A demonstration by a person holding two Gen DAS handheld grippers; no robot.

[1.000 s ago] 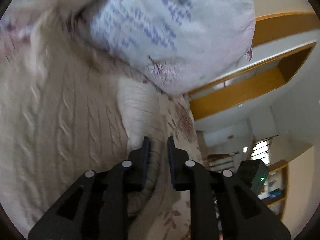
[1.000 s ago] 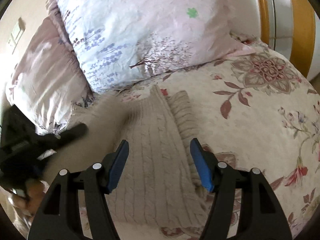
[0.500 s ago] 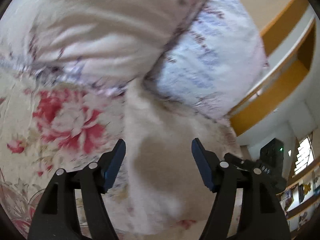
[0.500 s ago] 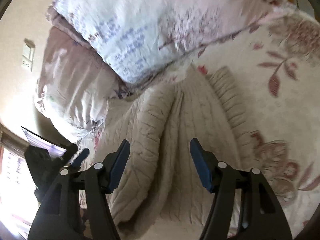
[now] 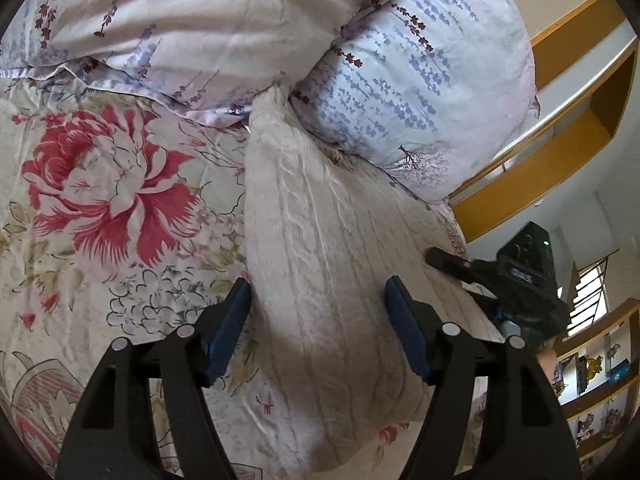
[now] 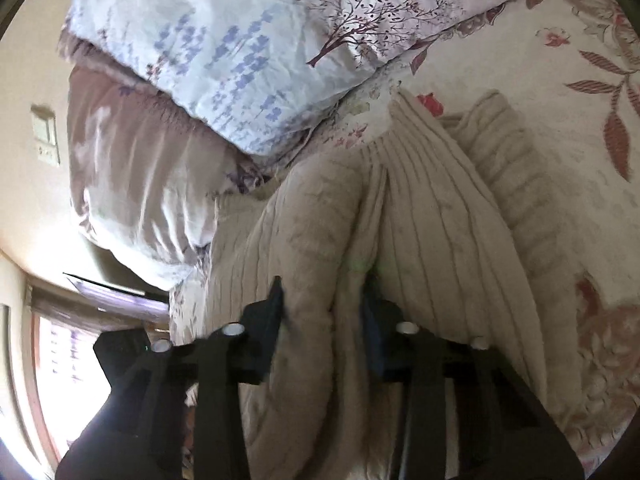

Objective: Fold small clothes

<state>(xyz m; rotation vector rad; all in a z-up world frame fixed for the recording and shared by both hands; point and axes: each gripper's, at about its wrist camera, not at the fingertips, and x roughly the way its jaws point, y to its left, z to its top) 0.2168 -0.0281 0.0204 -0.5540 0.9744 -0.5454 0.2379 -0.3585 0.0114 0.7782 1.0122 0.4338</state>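
Narrowed since before, right claw pinches a ridge of cream cable-knit sweater; left claw hangs spread.

No legible txt or labels anywhere.

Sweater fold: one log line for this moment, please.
left hand-held gripper: open over sweater | right hand-held gripper: shut on sweater fold | sweater on bed, against pillows

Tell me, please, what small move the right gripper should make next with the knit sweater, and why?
Probably lift and carry the pinched fold across. The right gripper has its jaws closed around a bunched ridge of the beige sweater, while the left gripper hangs open above it, holding nothing.
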